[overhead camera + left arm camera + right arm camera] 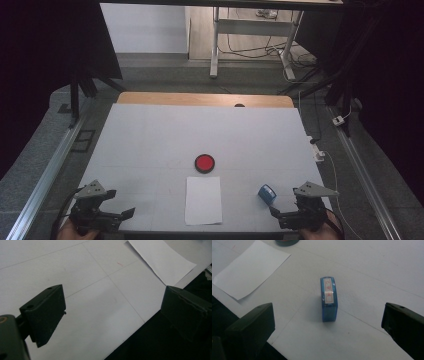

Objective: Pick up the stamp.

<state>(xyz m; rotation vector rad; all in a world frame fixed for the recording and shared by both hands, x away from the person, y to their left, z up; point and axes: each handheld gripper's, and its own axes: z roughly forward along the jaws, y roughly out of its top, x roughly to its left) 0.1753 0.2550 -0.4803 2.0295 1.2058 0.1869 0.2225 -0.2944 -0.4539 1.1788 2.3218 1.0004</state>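
High view: one blue stamp (267, 193) sits on the worktop (150, 135), at 10 o'clock from the right gripper (283, 214) and far from the left gripper (120, 214). One red pad (204, 163) and one paper sheet (203, 200) lie in the middle.

Left gripper view: its jaws are spread wide, holding nothing.

Right gripper view: the stamp (328, 299) is at 12 o'clock, long side pointing away, between the spread jaws.

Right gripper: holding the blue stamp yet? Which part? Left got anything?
Nothing held. The right gripper is open, with the blue stamp standing free on the table ahead of its jaws. The left gripper is open over bare table.
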